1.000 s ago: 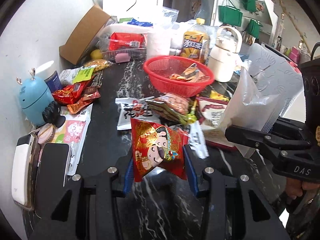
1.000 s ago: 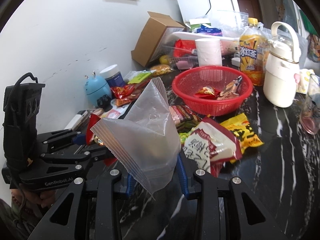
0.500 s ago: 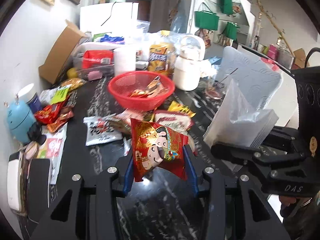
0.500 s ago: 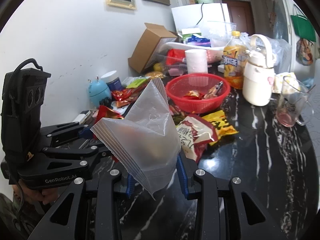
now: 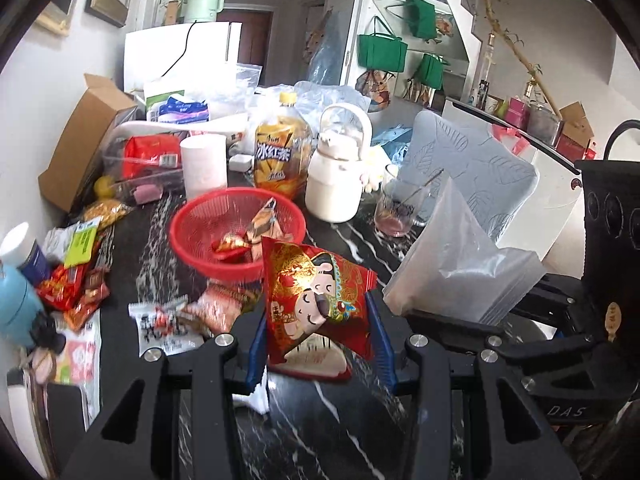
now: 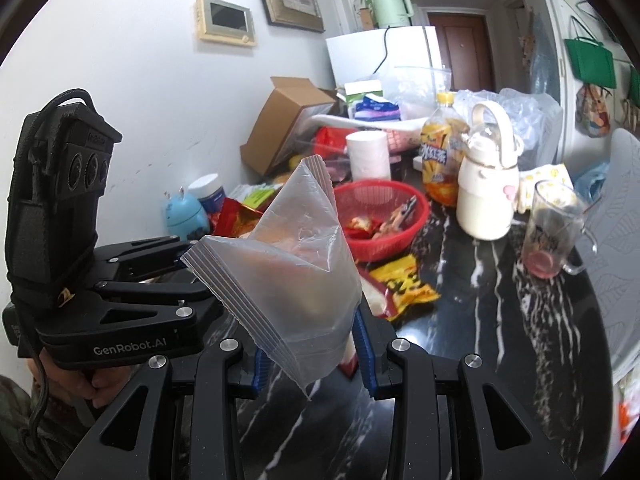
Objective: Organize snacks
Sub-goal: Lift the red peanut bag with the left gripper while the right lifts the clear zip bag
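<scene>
My left gripper (image 5: pixel 318 344) is shut on a red snack packet with cartoon figures (image 5: pixel 316 300) and holds it above the dark marble table (image 5: pixel 320 432). My right gripper (image 6: pixel 312 348) is shut on a clear zip bag (image 6: pixel 292 264), held upright just right of the left gripper; the bag also shows in the left wrist view (image 5: pixel 460 264). A red basket (image 5: pixel 236 236) with a few snacks in it stands behind the packet. Loose snack packets (image 5: pixel 168 320) lie on the table to the left and under the packet.
A white kettle (image 5: pixel 336 176), an orange drink bottle (image 5: pixel 280 156), a paper roll (image 5: pixel 202 164) and a glass mug (image 5: pixel 400 208) stand behind the basket. A cardboard box (image 5: pixel 80 140) leans on the left wall. A blue gadget (image 5: pixel 16 304) sits at the left edge.
Both grippers have risen and tilted up, each keeping its hold; the table items now sit lower and farther in both views. The packet and bag stay side by side.
</scene>
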Demonstrator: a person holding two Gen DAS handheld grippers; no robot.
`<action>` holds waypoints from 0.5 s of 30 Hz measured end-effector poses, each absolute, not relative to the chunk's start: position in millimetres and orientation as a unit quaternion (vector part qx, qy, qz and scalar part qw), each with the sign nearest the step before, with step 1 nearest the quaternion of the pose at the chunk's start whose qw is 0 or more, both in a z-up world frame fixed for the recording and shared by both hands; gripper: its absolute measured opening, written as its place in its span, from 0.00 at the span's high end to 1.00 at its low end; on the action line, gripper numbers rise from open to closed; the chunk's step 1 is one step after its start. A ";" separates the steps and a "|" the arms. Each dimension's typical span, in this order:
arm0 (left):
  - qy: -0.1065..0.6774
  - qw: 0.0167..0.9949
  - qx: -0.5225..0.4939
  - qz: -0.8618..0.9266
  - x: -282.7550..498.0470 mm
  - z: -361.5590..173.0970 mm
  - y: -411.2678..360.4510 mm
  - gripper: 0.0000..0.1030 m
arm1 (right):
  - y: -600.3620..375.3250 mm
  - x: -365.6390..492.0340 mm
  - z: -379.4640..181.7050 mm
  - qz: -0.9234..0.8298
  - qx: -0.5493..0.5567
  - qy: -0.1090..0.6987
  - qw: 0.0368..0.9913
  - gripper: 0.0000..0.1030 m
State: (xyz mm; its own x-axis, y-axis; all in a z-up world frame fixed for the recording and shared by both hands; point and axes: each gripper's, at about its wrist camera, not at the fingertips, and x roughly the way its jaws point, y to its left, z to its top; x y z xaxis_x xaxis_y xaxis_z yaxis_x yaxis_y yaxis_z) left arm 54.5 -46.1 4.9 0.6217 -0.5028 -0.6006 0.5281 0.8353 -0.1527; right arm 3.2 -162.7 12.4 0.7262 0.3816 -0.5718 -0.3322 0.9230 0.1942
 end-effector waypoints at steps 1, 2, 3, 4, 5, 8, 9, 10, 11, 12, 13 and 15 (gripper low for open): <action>0.324 0.901 0.020 -0.287 58.7 8.4 -47.3 0.58 | -164.6 7.0 14.8 0.193 0.039 0.313 0.929 0.66; 0.322 0.902 0.021 -0.287 62.6 11.4 -48.4 0.58 | -165.5 10.6 17.1 0.194 0.039 0.312 0.930 0.66; 0.319 0.903 0.021 -0.288 65.9 13.7 -48.7 0.58 | -166.5 14.5 19.4 0.195 0.038 0.310 0.930 0.66; 0.316 0.903 0.022 -0.288 69.4 16.5 -49.5 0.58 | -168.4 19.6 22.4 0.196 0.036 0.307 0.931 0.66; 0.314 0.904 0.021 -0.289 73.7 19.6 -50.1 0.58 | -169.2 23.8 24.5 0.197 0.035 0.305 0.931 0.66; 0.303 0.908 0.022 -0.287 87.6 28.5 -51.9 0.58 | -172.6 40.2 32.5 0.198 0.030 0.300 0.933 0.66; 0.298 0.911 0.022 -0.286 93.3 32.4 -52.6 0.58 | -173.7 46.2 35.2 0.201 0.028 0.299 0.932 0.66; 0.293 0.913 0.022 -0.284 99.0 36.7 -53.1 0.58 | -174.9 54.2 39.1 0.202 0.027 0.297 0.933 0.66; 0.288 0.915 0.021 -0.283 104.1 40.7 -53.7 0.58 | -175.3 59.4 41.5 0.203 0.026 0.295 0.933 0.66; 0.284 0.916 0.021 -0.283 108.5 44.1 -53.8 0.58 | -175.7 66.7 46.2 0.205 0.023 0.291 0.934 0.66; 0.279 0.917 0.021 -0.283 112.8 47.6 -54.4 0.58 | -176.0 72.3 49.9 0.205 0.021 0.287 0.935 0.66; 0.269 0.921 0.022 -0.281 123.8 55.3 -55.0 0.58 | -176.7 84.0 56.4 0.205 0.019 0.281 0.937 0.66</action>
